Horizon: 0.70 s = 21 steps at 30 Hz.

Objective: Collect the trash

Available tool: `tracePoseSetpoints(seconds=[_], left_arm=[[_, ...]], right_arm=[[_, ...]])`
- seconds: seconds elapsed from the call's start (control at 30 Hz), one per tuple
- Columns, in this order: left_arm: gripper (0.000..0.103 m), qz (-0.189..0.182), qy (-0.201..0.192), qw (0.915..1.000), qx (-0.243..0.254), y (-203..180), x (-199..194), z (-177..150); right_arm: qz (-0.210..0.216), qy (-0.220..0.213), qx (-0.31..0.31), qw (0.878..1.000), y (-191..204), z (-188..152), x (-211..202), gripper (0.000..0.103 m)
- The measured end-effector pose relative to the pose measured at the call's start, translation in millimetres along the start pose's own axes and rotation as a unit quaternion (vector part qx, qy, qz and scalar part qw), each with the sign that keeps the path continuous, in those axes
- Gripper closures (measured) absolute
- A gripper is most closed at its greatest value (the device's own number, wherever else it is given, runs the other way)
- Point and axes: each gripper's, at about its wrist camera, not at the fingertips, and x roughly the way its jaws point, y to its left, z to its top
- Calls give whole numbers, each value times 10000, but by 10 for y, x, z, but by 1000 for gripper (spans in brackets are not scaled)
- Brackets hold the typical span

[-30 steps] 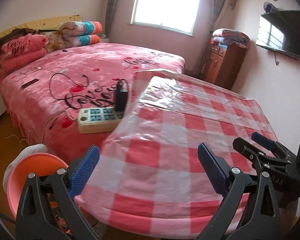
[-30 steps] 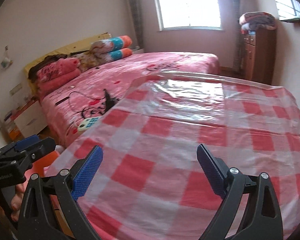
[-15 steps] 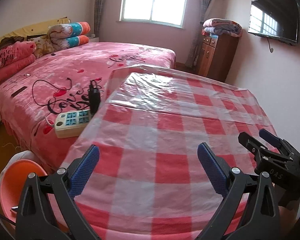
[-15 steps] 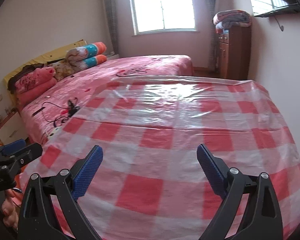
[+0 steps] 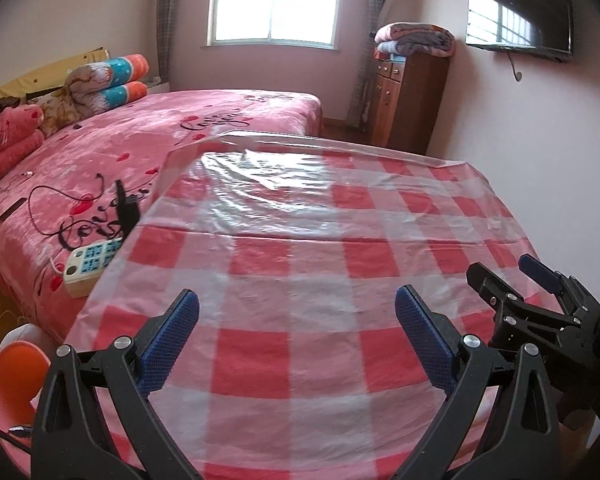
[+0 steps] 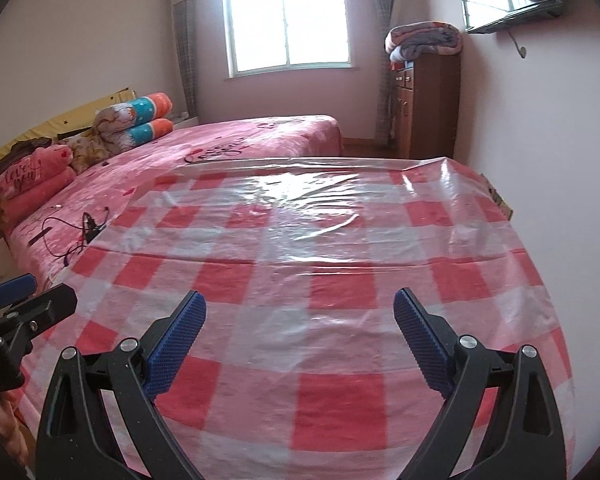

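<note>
Two handheld grippers, the left gripper (image 5: 296, 332) and the right gripper (image 6: 300, 328), hover with jaws spread wide and empty over a table covered in a red-and-white checked plastic cloth (image 5: 300, 248), where no trash can be made out. Beside it, a pink bedspread (image 5: 148, 148) carries looping script, partly legible as "Love," and a power strip (image 5: 90, 266). An orange basin (image 5: 14, 376) sits low at left, contents unclear.
</note>
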Motion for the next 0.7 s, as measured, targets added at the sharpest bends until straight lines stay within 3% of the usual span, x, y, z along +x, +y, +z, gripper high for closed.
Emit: tracePoseSetpoints(seconds=[0.7], left_arm=[[4,154,109,9985,514,-725,279,93]], right_arm=[[-369,-238,354,9984,-577,19,-164,9]])
